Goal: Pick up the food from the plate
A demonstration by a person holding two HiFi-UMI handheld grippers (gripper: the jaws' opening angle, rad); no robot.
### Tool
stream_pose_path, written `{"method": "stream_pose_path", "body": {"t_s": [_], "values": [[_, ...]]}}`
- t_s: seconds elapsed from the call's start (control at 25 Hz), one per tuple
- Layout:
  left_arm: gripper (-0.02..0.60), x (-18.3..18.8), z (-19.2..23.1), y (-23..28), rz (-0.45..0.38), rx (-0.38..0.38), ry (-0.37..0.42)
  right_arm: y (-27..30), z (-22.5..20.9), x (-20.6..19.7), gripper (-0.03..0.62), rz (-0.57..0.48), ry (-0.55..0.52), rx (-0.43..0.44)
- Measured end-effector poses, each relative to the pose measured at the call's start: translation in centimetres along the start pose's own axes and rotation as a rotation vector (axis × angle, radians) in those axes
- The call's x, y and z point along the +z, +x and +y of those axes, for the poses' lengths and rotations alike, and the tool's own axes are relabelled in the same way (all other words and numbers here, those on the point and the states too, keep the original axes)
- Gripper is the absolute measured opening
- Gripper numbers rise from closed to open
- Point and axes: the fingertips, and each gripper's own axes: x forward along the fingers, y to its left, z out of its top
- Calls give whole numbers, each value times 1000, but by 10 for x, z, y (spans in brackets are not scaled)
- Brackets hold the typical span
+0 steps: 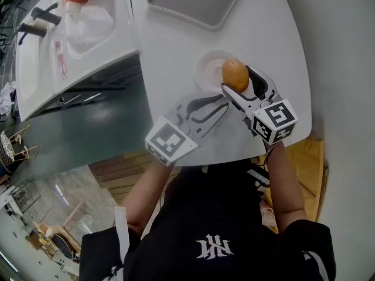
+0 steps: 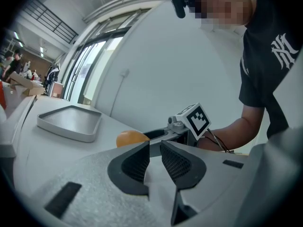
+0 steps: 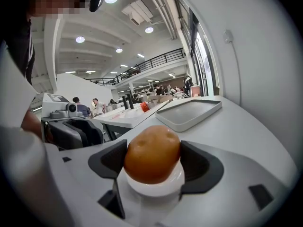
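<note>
Squeezing the potato (image 3: 151, 148) from both sides, your right tongs (image 3: 152, 159) hold it right over the small white plate (image 3: 156, 187); your left tongs (image 2: 155, 149) are closed, empty, farther away.

Potato (image 3: 151, 152) between jaws, clamped — white plate (image 3: 158, 187) below

Food (image 3: 151, 154): orange-brown skin, smooth w/ slight sheen. Plate (image 1: 205, 74): white, glossy. Tray (image 1: 196, 2), far: grey, matt, metal-looking. Table (image 1: 170, 57): white, smooth, matt. Left gripper (image 2: 154, 148): pads (image 2: 176, 162) black, ribbed, matt; body grey, grainy plastic.
</note>
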Motion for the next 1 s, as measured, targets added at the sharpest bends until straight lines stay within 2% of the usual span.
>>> {"method": "stream_pose_path", "body": {"t_s": [0.32,1.0], "values": [[63,7,-37,-13,-1,-35,39,-38,21,10,351,-38,0,-23],[63,1,-134,-63,12,-86,86,-133,105,5,351,-91,-3,-57]]}}
